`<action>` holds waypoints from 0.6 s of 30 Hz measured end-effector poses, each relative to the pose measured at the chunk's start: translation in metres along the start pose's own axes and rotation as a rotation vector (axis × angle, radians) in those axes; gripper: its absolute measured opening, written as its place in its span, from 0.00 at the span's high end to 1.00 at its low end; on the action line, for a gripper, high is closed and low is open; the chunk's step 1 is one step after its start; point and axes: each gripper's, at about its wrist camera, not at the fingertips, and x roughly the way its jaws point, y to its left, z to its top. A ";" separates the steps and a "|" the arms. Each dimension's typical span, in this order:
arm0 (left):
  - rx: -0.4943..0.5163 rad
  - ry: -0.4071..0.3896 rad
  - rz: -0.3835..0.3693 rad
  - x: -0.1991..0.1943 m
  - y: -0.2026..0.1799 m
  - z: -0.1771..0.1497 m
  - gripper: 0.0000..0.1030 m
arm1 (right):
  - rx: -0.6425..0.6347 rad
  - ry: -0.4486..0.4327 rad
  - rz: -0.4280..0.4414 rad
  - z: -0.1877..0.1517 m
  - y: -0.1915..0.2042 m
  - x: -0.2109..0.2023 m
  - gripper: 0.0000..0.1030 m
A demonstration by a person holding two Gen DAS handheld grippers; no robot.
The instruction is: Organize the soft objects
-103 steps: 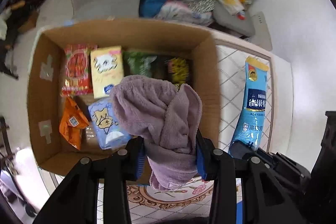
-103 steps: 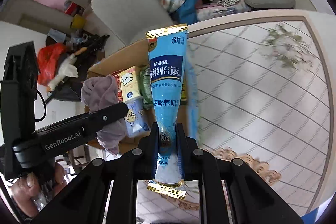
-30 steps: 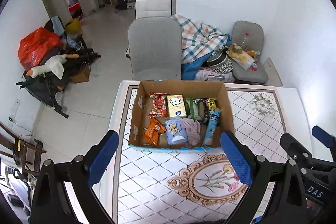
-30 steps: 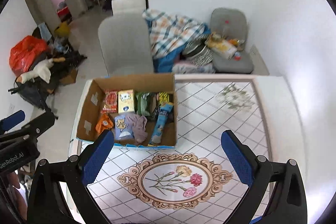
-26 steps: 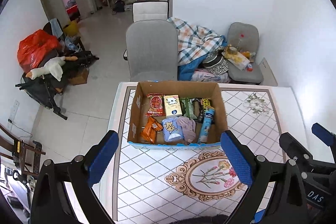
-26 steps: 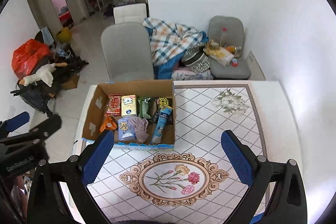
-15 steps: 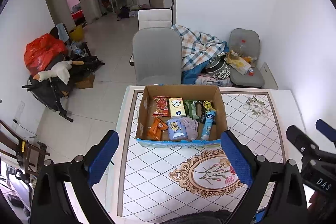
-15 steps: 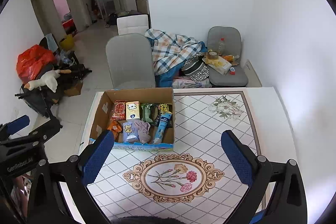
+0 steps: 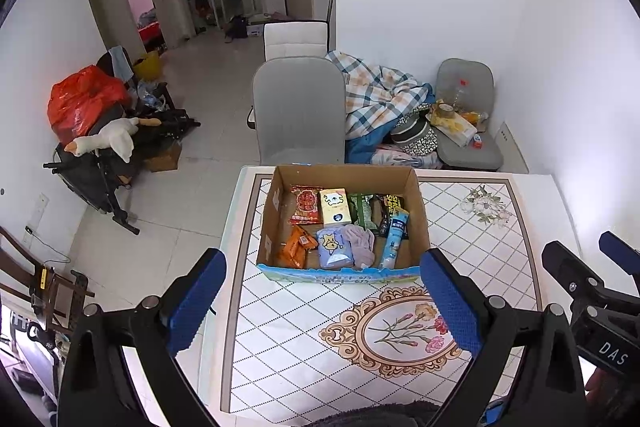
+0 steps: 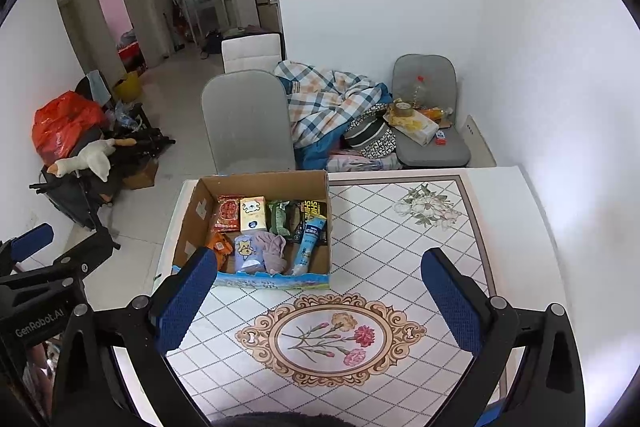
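Home living room, tiled floor, grey chair [image 9: 298,111], plaid blanket [image 9: 376,95], dining table [image 9: 520,235]

Bright, even daylight; sharp focus. Glare on right wall [image 9: 580,131]. Soft shadows. Strong fisheye bending, black vignette at corners.

A: So what was the worktop [image 9: 472,227] like?
B: White with a diamond grid, plus a flower medallion [image 10: 332,339] on the near part.
A: Anything sitting on it?
B: Just a cardboard box [image 9: 420,223] near the far left edge, packed with snacks and a cloth.
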 end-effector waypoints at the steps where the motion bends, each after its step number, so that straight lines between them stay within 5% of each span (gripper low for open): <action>1: 0.000 0.002 -0.003 0.000 0.000 0.000 0.03 | -0.001 0.000 -0.003 0.000 0.000 0.001 0.00; 18: 0.001 0.000 -0.011 0.001 -0.001 0.001 0.03 | -0.002 -0.017 -0.038 0.000 -0.001 -0.001 0.00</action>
